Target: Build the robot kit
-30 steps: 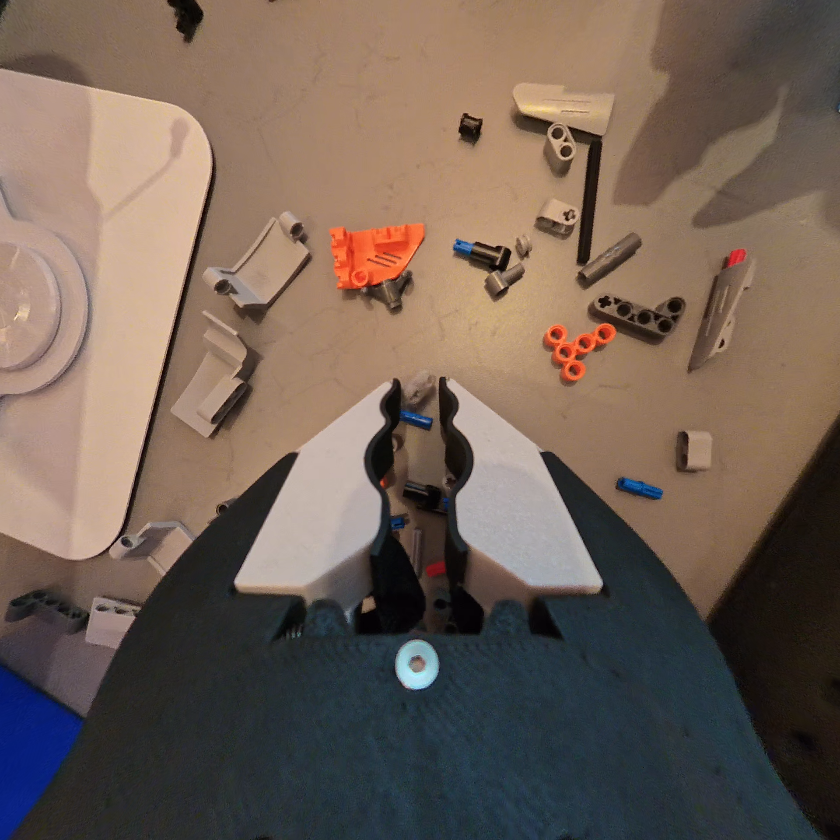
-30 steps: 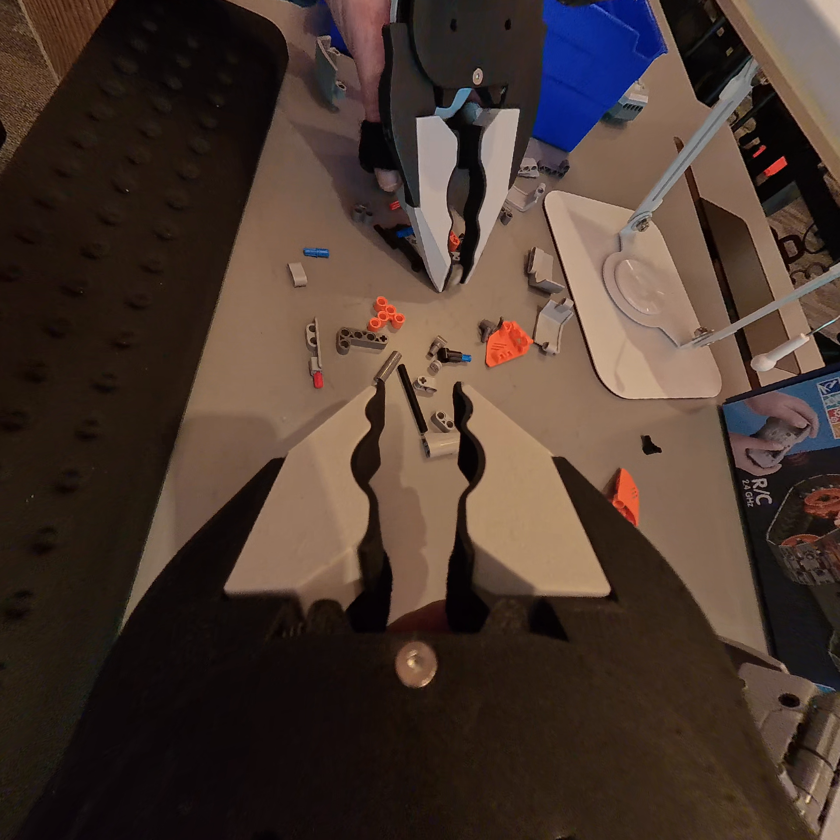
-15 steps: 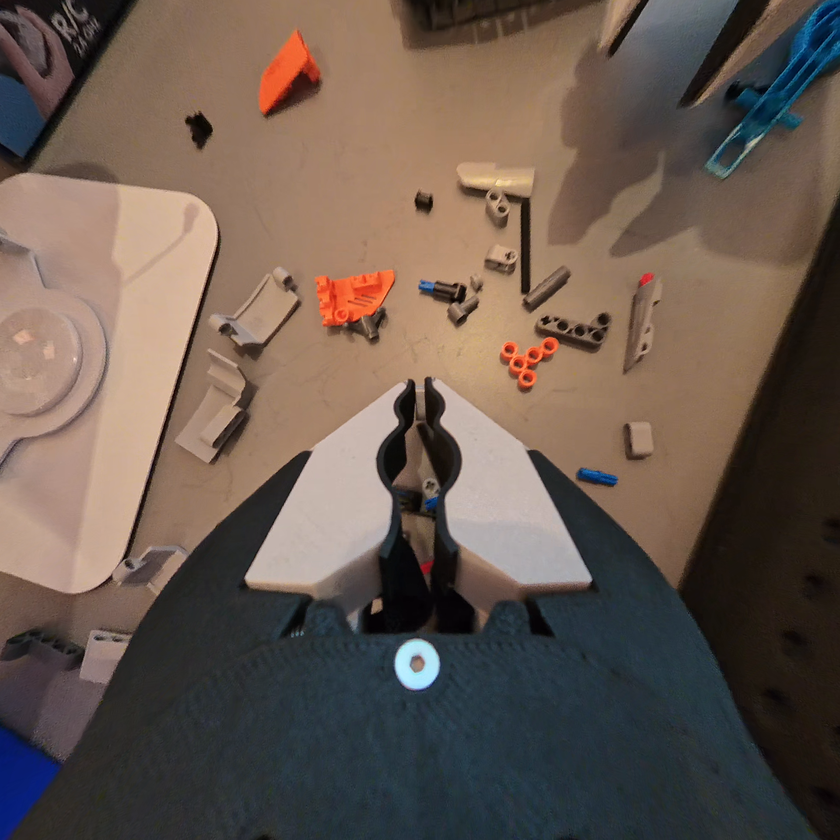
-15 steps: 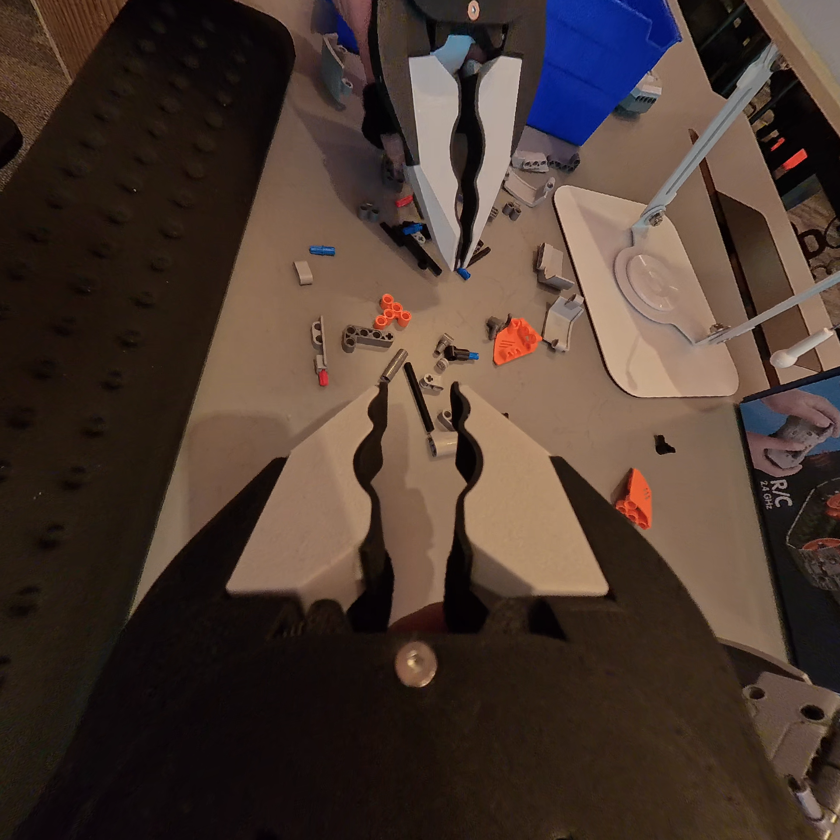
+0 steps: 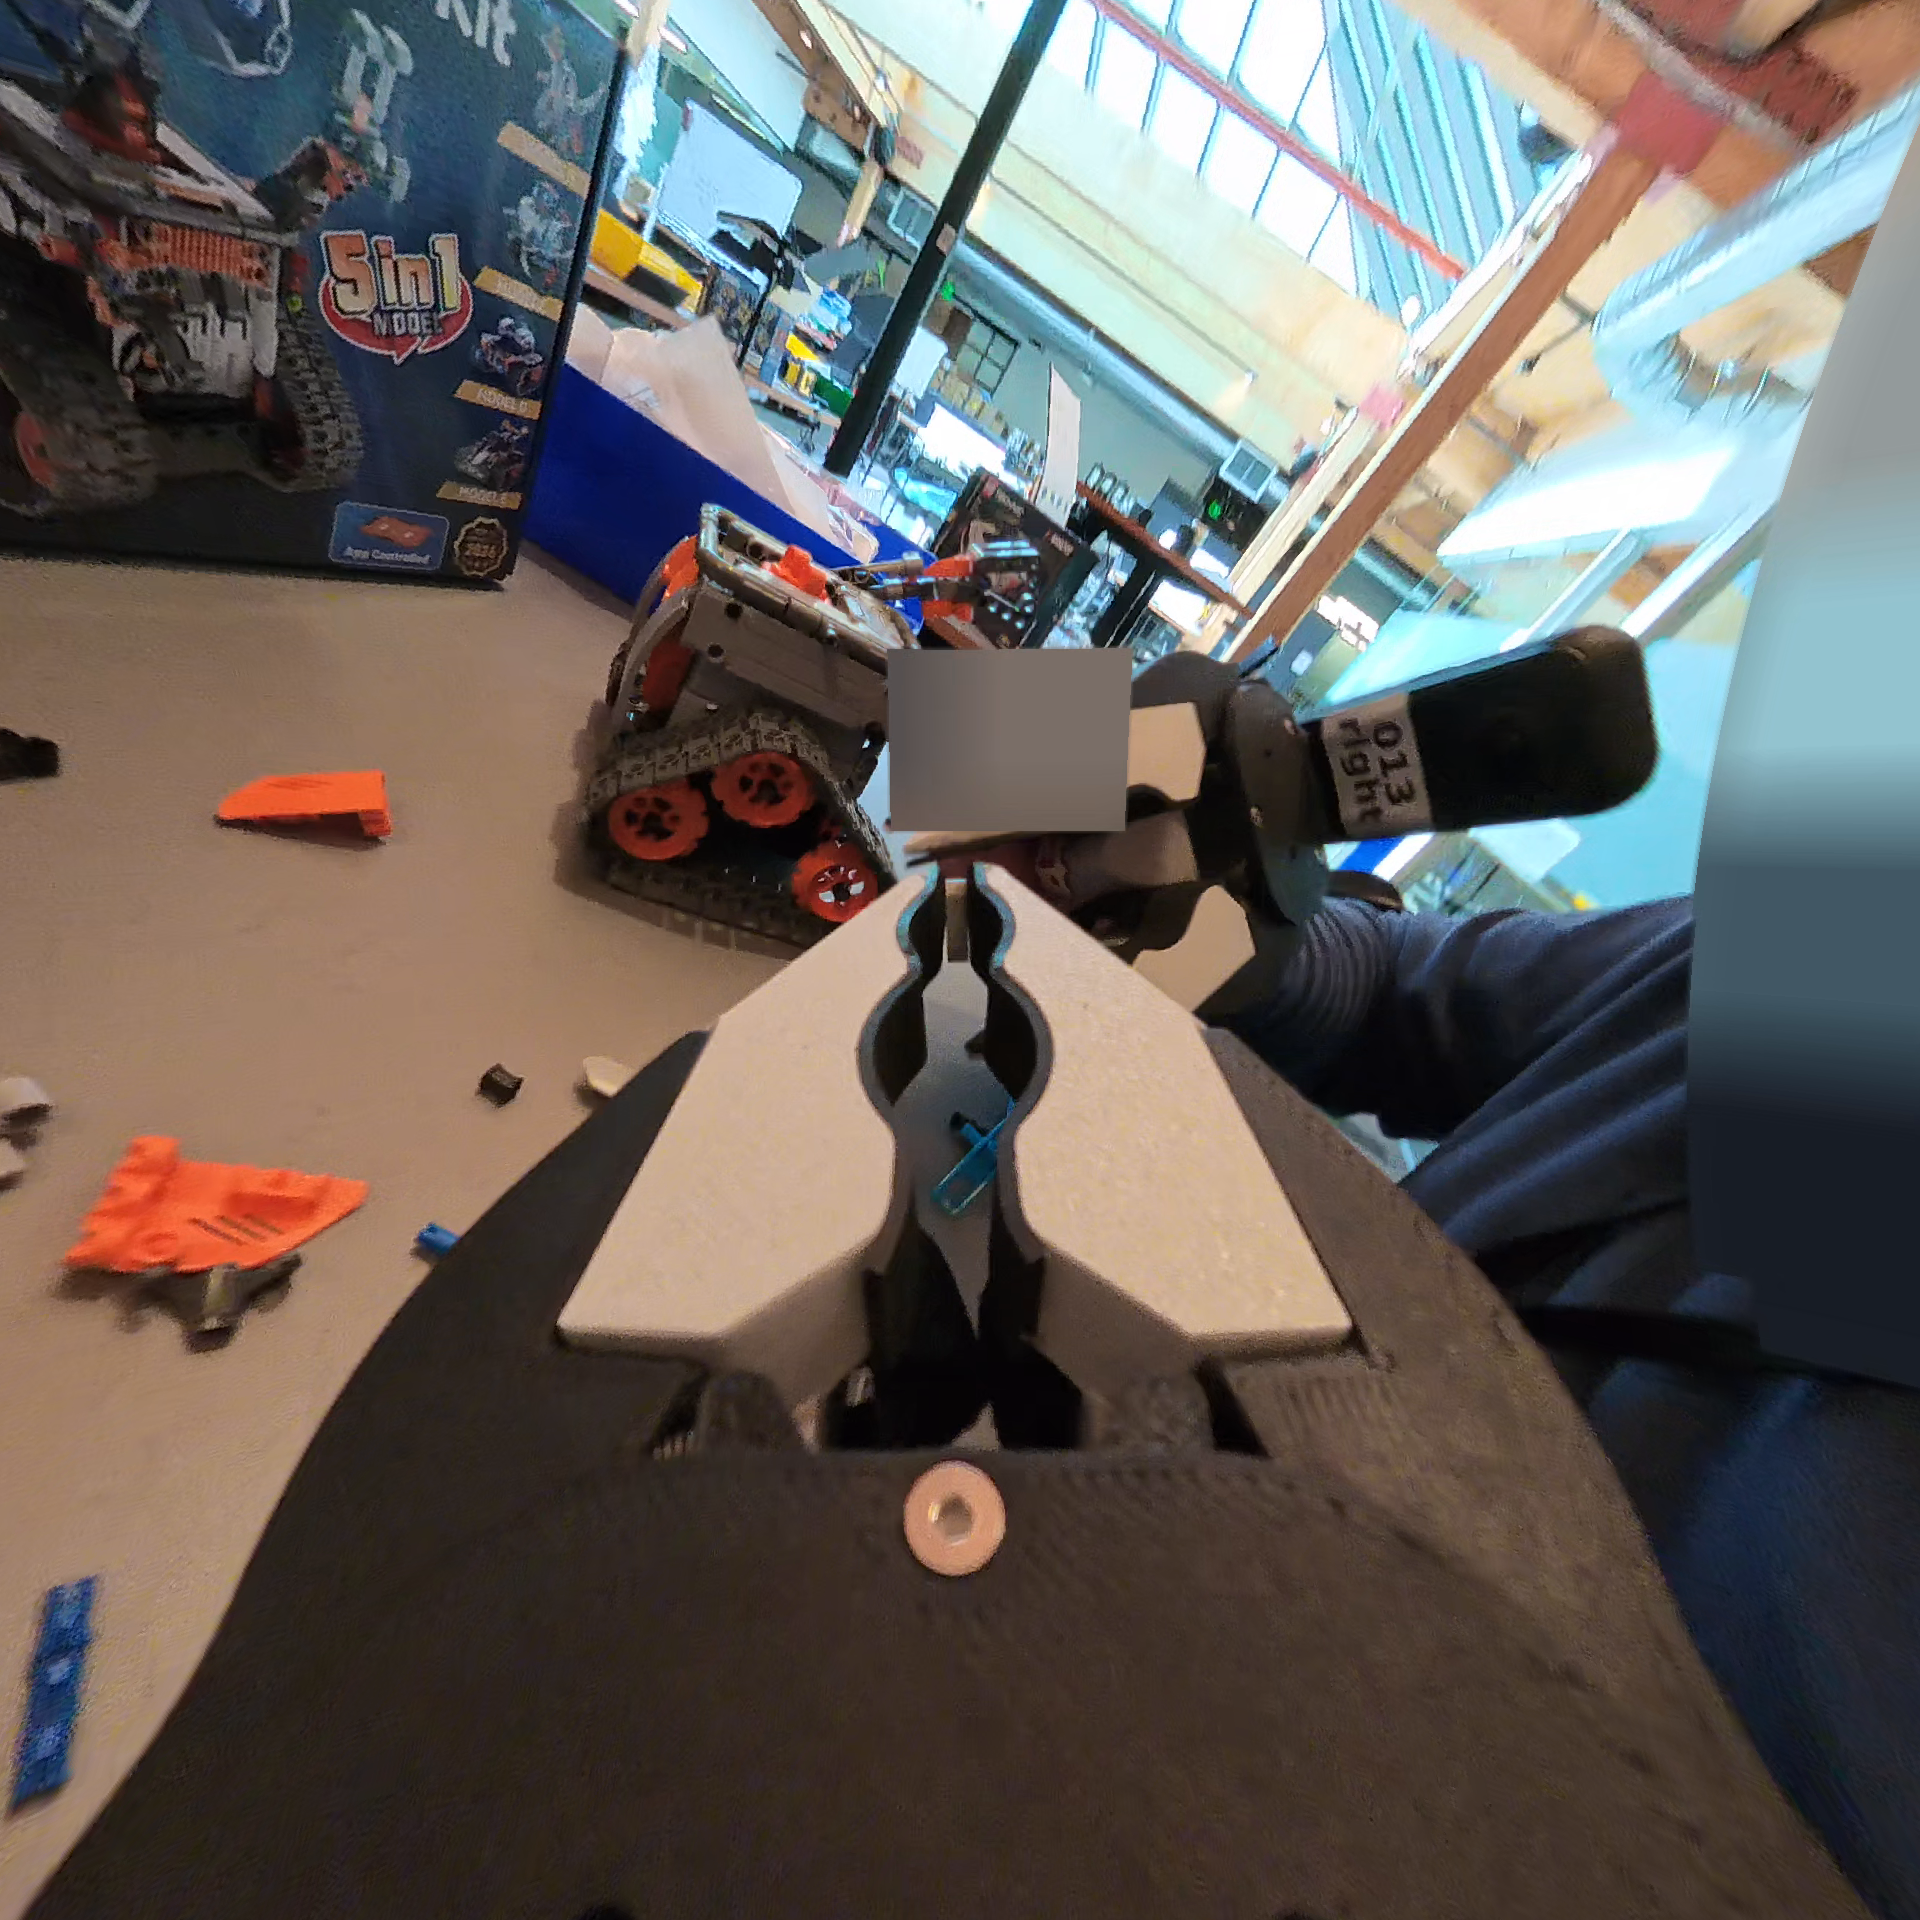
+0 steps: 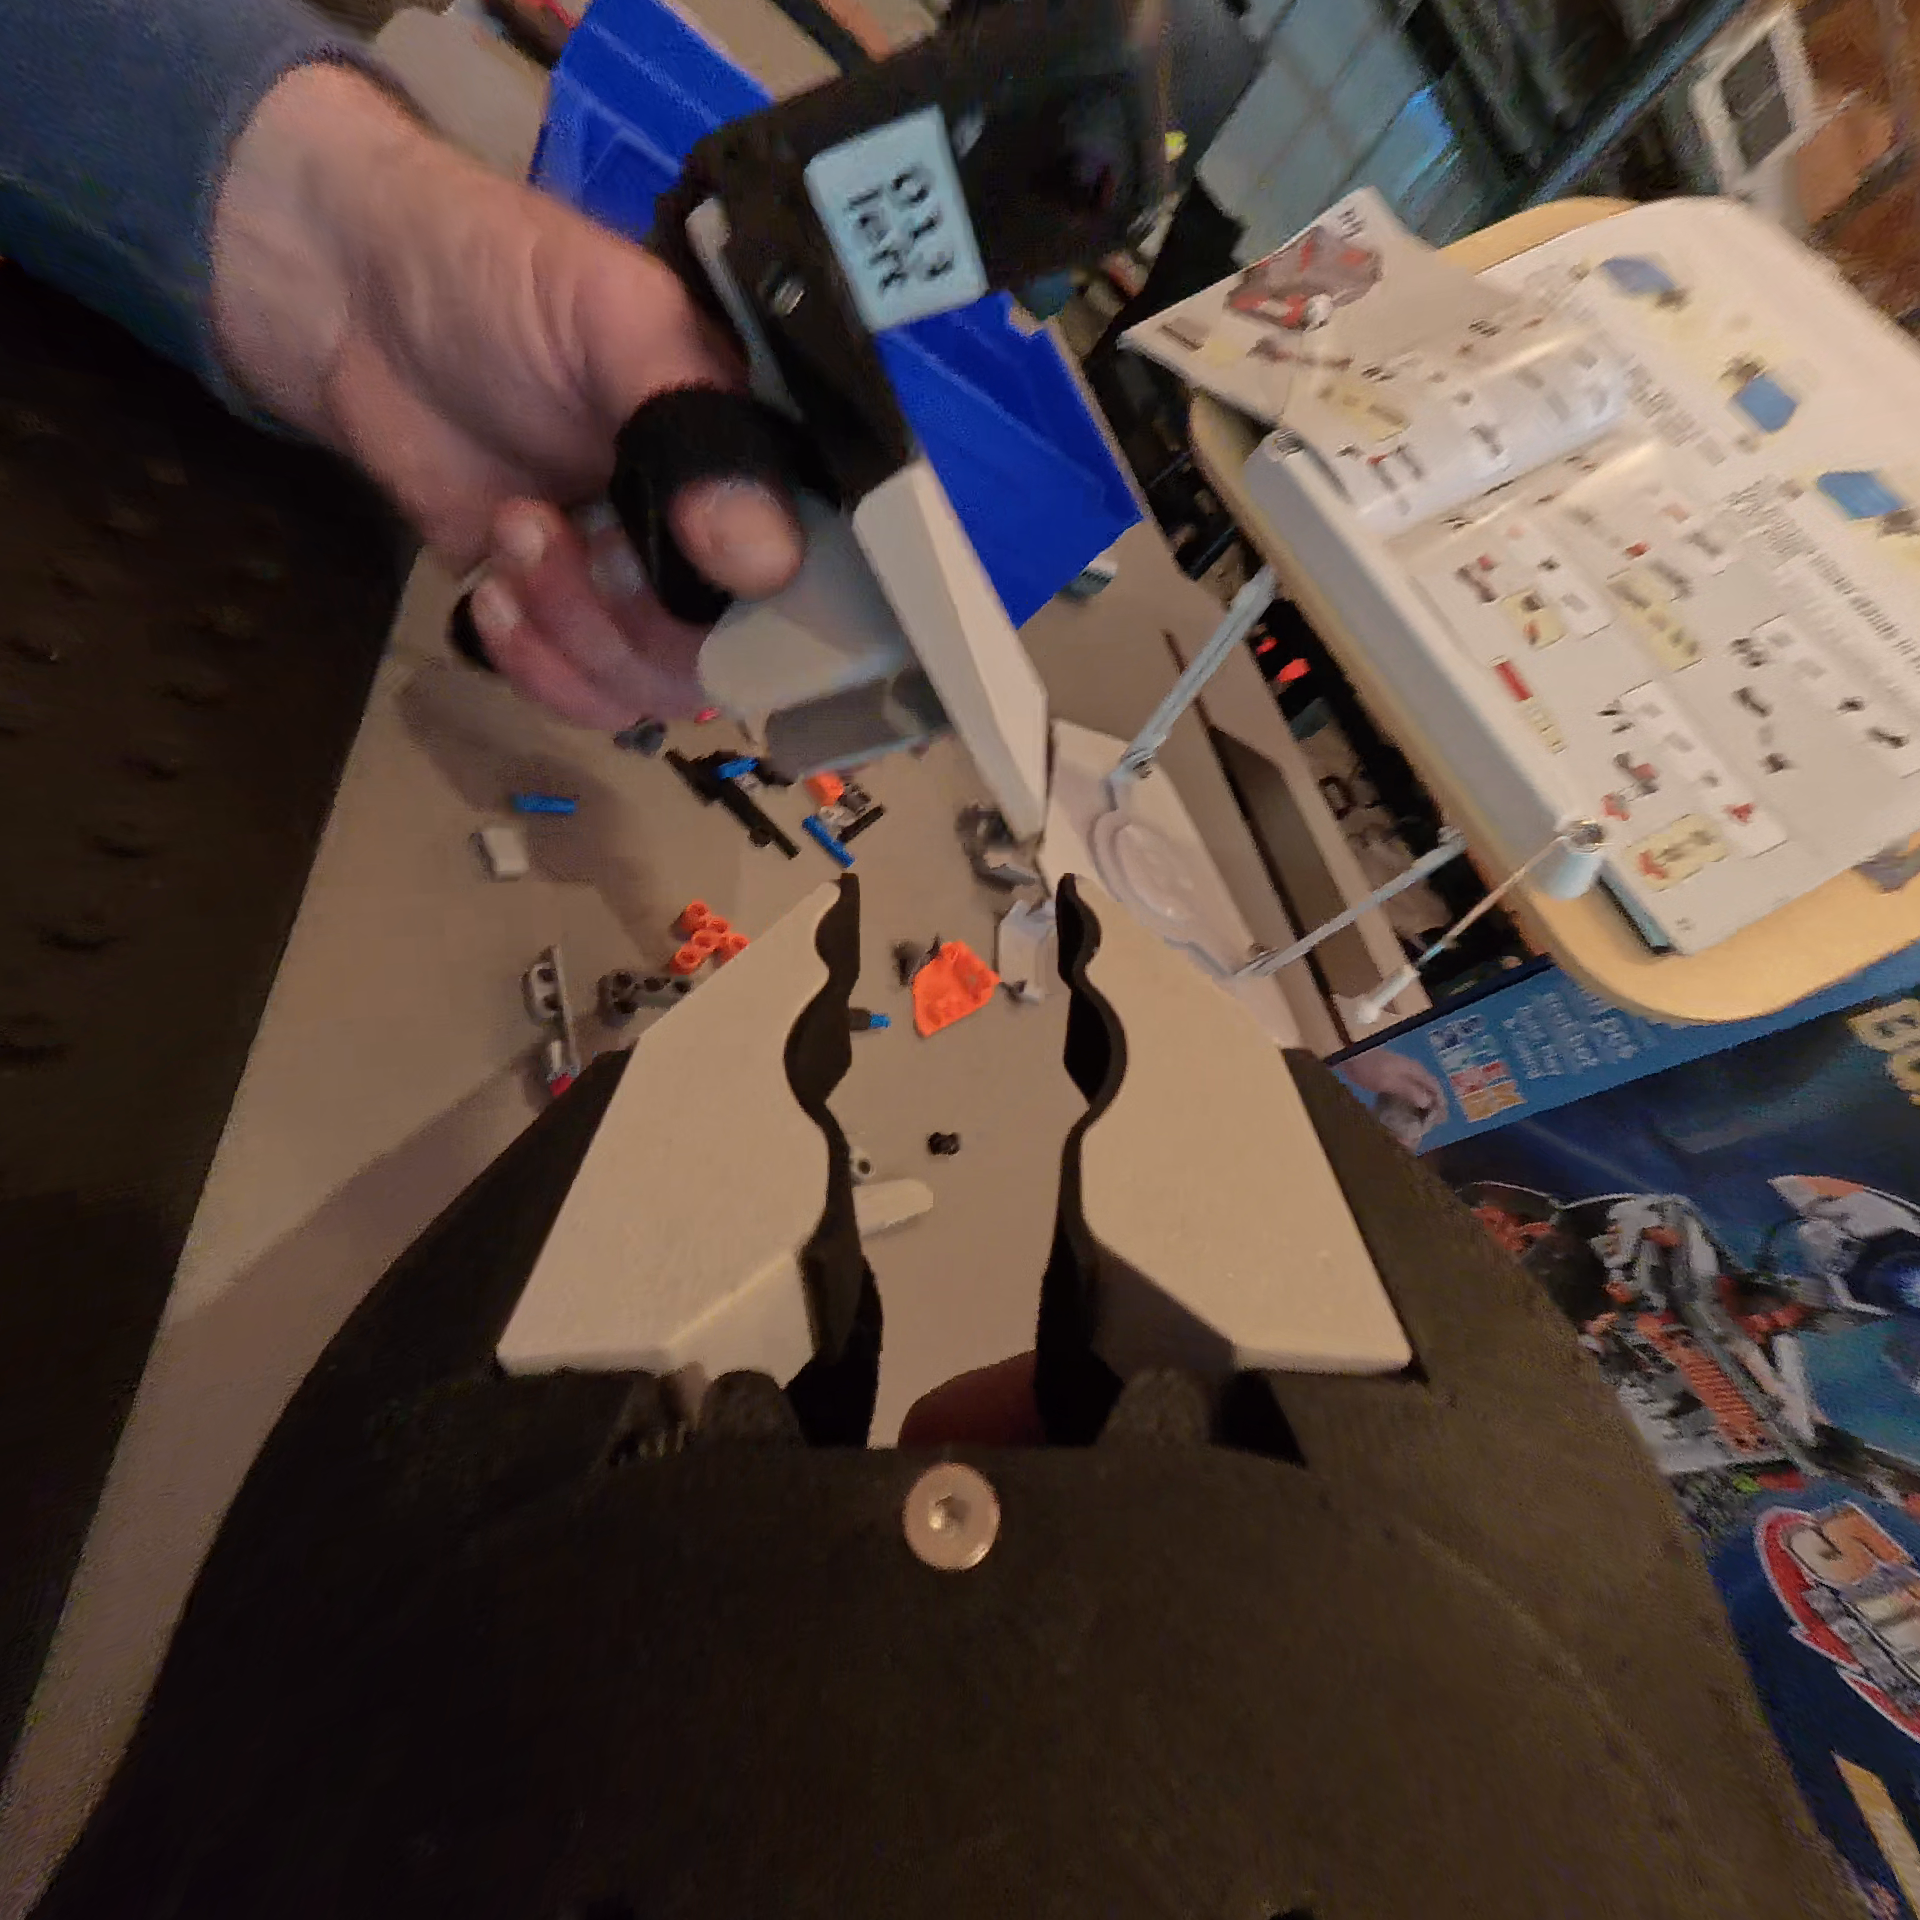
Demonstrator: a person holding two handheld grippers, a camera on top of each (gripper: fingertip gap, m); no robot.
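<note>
Lifted off the table, left gripper [image 5: 954,896] pinches a small pale piece [image 5: 954,928].

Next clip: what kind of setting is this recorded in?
Probably a hobby or workshop table inside a large open industrial-style hall. A half-built tracked toy vehicle stands among loose building-kit parts, an open instruction booklet sits on a stand, and high windows and timber beams show behind.
</note>
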